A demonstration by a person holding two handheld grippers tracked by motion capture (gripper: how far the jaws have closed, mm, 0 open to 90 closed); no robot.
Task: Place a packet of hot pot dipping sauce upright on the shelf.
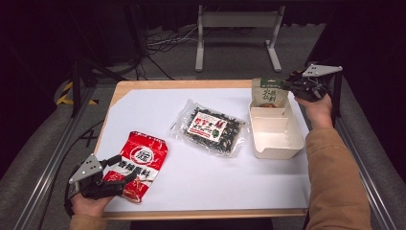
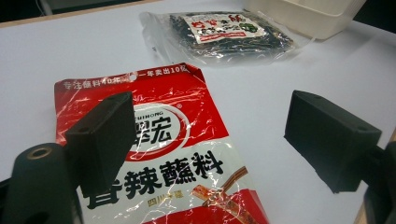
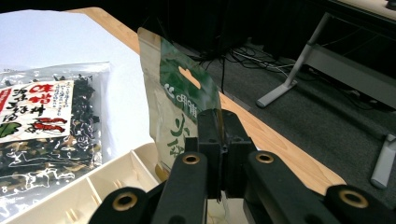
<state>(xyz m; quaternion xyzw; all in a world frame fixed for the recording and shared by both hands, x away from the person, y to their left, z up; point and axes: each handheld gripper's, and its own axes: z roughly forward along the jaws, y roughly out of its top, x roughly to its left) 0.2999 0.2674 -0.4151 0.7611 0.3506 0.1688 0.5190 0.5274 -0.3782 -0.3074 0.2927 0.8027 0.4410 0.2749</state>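
My right gripper is shut on the edge of a green and cream pouch, holding it upright at the far end of a cream divided box; in the right gripper view the pouch stands pinched between the gripper jaws, above the box. My left gripper is open at the table's near left, jaws spread over the lower part of a red and white sauce packet. In the left gripper view the packet lies flat between the open gripper jaws, untouched.
A clear bag of dark dried food with a red and white label lies in the middle of the white table cover. A wooden table edge runs along the far side. A metal stand and cables sit on the floor beyond.
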